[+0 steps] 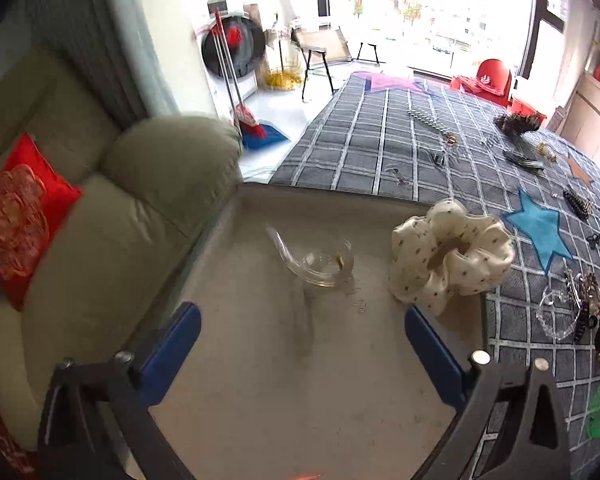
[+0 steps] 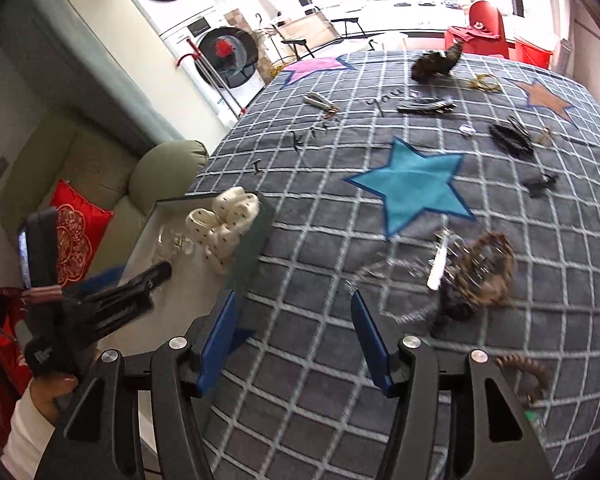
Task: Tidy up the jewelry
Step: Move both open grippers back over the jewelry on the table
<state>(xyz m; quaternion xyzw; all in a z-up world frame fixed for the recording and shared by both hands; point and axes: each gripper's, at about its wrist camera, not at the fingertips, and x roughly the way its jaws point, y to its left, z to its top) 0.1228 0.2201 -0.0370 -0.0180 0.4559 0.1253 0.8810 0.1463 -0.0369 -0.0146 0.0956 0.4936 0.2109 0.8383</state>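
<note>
clear hair claw lies in tray, long axis crosswise – both jaws open, empty

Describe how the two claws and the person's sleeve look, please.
Each claw, left and right, has a black frame with silver round bolts and two flat blue fingers. The sleeve beside the left claw's black handle is white.

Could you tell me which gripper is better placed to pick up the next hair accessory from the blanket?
The right gripper, probably: its jaws stand open and empty over the checked blanket, beside the pile of hair claws. The left gripper hangs open over the tray, away from the remaining items.
</note>
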